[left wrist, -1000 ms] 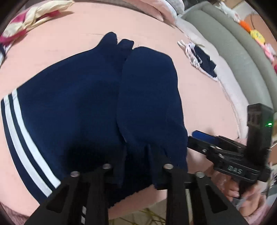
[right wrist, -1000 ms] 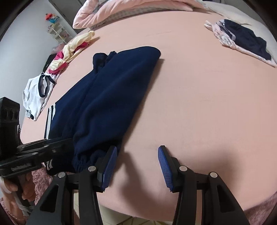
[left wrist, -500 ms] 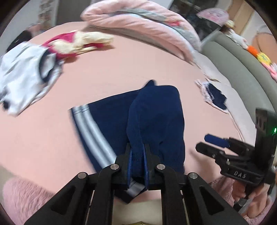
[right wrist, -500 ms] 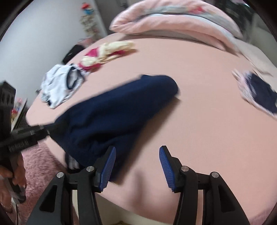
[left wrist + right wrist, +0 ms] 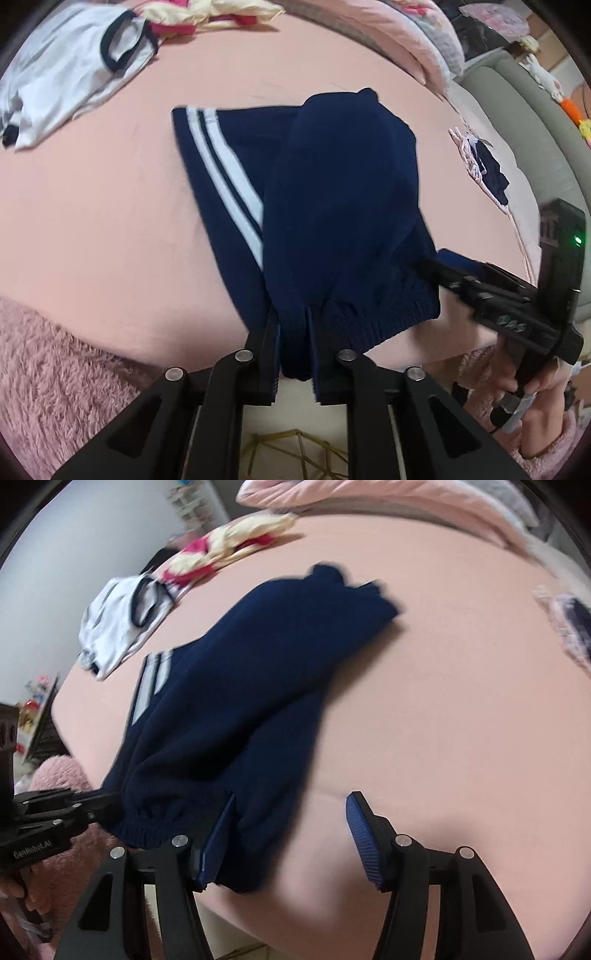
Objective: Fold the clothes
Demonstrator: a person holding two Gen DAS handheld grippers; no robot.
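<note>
The navy trousers lie centre frame on the pink bed, folded lengthwise. Their ribbed hem is pinched by the left gripper. The right gripper is opening, its pads clear of the cloth. The hem should be kept taut and square.

bed: pink sheet | on it: navy trousers, white shirt, yellow-pink garment

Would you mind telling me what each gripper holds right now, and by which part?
The left gripper pinches the navy shorts at their near ribbed edge. The right gripper, its jaws opening, holds nothing.
</note>
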